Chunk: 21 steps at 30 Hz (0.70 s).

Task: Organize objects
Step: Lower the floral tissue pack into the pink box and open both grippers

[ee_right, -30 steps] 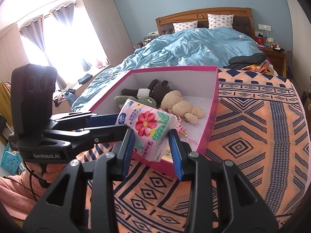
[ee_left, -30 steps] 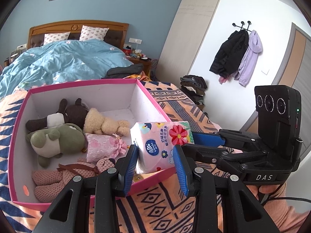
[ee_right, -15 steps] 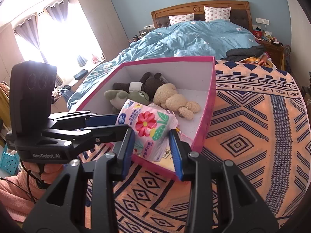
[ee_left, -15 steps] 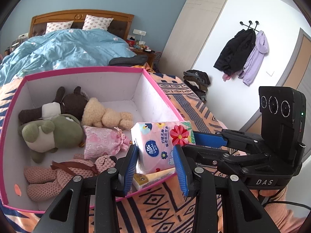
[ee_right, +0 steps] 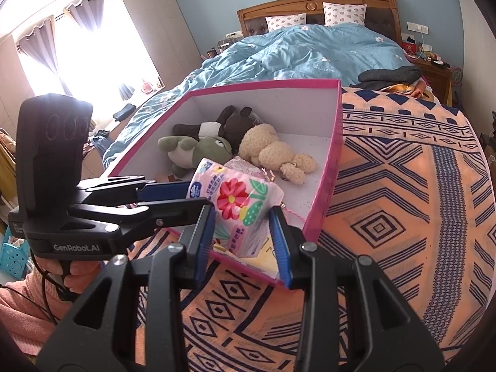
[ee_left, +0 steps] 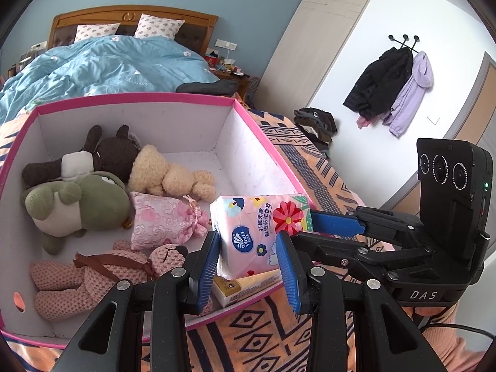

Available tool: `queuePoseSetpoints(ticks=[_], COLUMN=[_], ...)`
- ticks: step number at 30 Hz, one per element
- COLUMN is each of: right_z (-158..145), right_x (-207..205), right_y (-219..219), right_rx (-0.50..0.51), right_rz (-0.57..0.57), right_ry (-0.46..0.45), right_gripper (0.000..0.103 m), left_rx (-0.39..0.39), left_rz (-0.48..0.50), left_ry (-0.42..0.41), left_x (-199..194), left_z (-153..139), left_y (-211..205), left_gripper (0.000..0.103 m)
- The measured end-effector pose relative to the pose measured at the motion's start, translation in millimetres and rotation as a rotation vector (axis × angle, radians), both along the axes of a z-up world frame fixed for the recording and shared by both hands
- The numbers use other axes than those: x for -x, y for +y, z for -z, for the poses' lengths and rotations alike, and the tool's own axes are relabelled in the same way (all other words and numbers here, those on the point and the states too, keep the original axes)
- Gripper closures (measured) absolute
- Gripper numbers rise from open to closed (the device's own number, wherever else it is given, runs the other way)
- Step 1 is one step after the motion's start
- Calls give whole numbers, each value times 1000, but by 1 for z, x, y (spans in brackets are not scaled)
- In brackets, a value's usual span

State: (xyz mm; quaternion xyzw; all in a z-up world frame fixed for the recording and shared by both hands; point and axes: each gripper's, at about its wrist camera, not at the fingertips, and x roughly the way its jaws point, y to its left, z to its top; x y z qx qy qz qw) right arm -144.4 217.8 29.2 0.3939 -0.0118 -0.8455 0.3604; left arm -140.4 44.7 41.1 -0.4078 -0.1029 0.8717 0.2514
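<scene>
A pink flowered tissue pack point(ee_left: 260, 232) hangs over the near right corner of the pink-rimmed box point(ee_left: 139, 97). My left gripper point(ee_left: 248, 248) is shut on its near end, blue pads pressed to both sides. From the right, my right gripper point(ee_right: 241, 220) is shut on the same pack point(ee_right: 238, 207). Just under the pack a yellow packet point(ee_left: 245, 285) lies in the box corner. Inside the box are a brown plush point(ee_left: 105, 152), a green plush point(ee_left: 77, 204), a cream bear point(ee_left: 167, 173), a pink pouch point(ee_left: 164, 220) and a pink knitted bear point(ee_left: 93, 272).
The box point(ee_right: 338, 142) stands on an orange and blue patterned blanket point(ee_right: 403, 201). Behind it lies a bed with a blue duvet point(ee_left: 108, 65) and folded dark clothes point(ee_left: 207, 86). Coats point(ee_left: 390, 83) hang on the far wall. A person's pink sleeve point(ee_right: 21, 313) shows at the lower left.
Both grippers have carried the tissue pack a little lower and nearer the box, which now fills more of the left wrist view. Both grips are unchanged.
</scene>
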Motion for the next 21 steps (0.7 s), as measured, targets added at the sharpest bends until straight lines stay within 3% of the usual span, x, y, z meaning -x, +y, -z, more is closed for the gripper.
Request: queuePoseSetpoints(ticks=[21], right_z=[3], right_x=[5], right_y=[-9], right_rx=[-25], right_rz=[12], right_ry=[-24], right_gripper=[63], left_rx=[-16], left_rz=[-17], left_ry=[-74], left_x=[17], left_z=[18], left_y=[-3], left_gripper=[66])
